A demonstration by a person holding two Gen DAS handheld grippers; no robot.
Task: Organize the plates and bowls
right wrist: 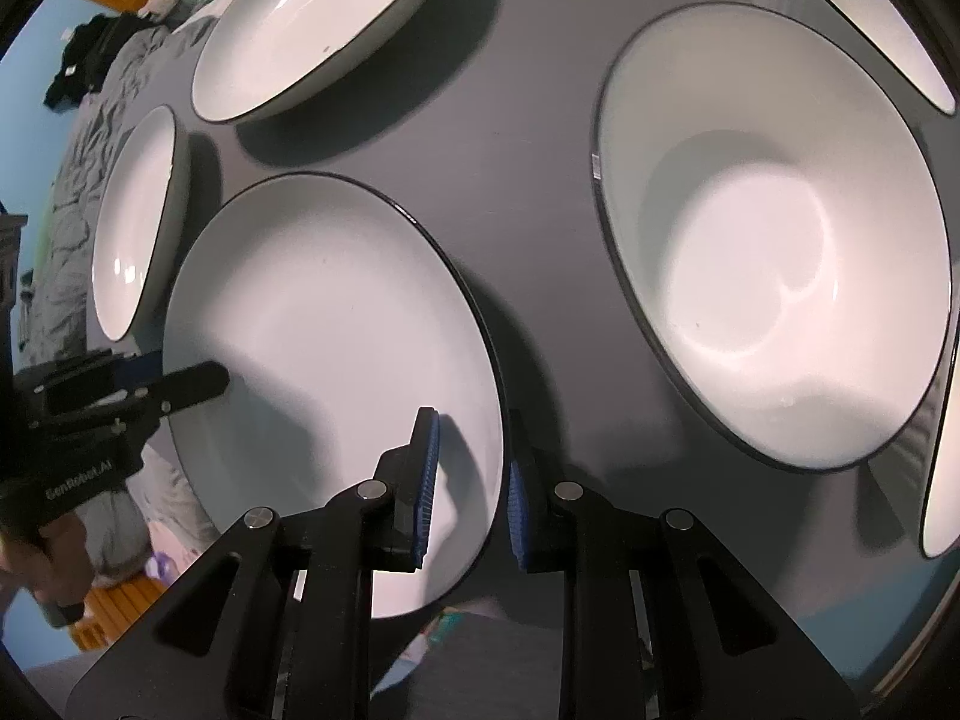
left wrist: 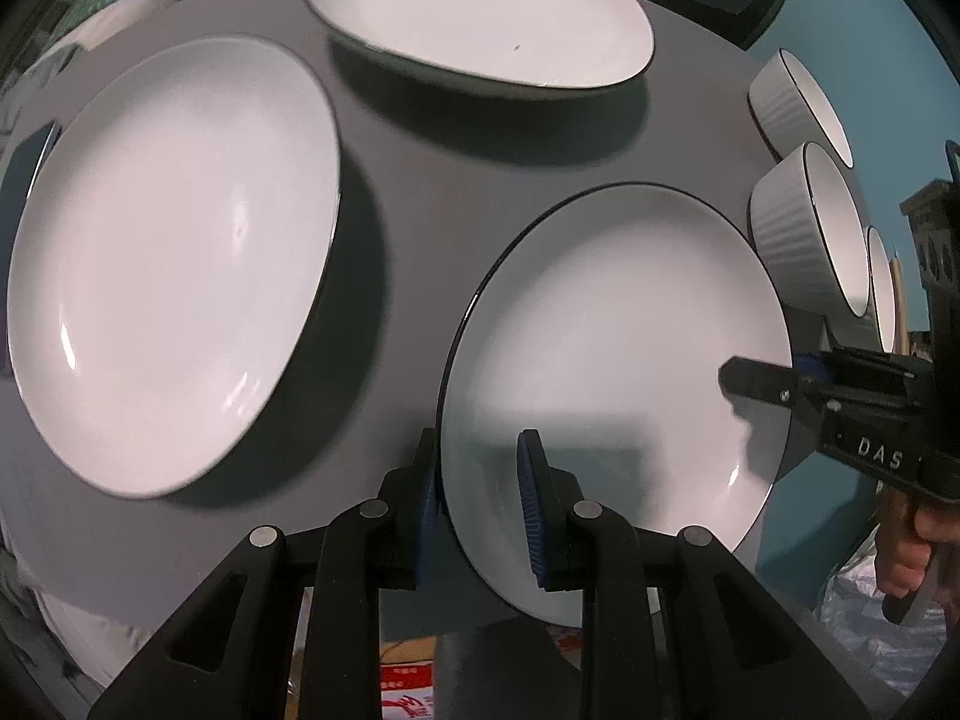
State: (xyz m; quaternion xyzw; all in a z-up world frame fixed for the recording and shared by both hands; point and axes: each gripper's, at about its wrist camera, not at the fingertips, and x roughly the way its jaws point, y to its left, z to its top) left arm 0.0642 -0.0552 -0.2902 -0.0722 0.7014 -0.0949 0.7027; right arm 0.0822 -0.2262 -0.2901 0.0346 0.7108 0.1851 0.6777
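On the grey bench (left wrist: 420,192) plates and bowls lie apart, nothing stacked; left gripper (left wrist: 480,504) and right gripper (right wrist: 471,480) each straddle the near plate (left wrist: 612,360) rim, not closed.

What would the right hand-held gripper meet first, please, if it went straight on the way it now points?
The right hand-held gripper already straddles the rim of the near plate. Going straight on, its jaws would slide further along that rim; beyond it lies bare grey table. Depth is hard to judge.
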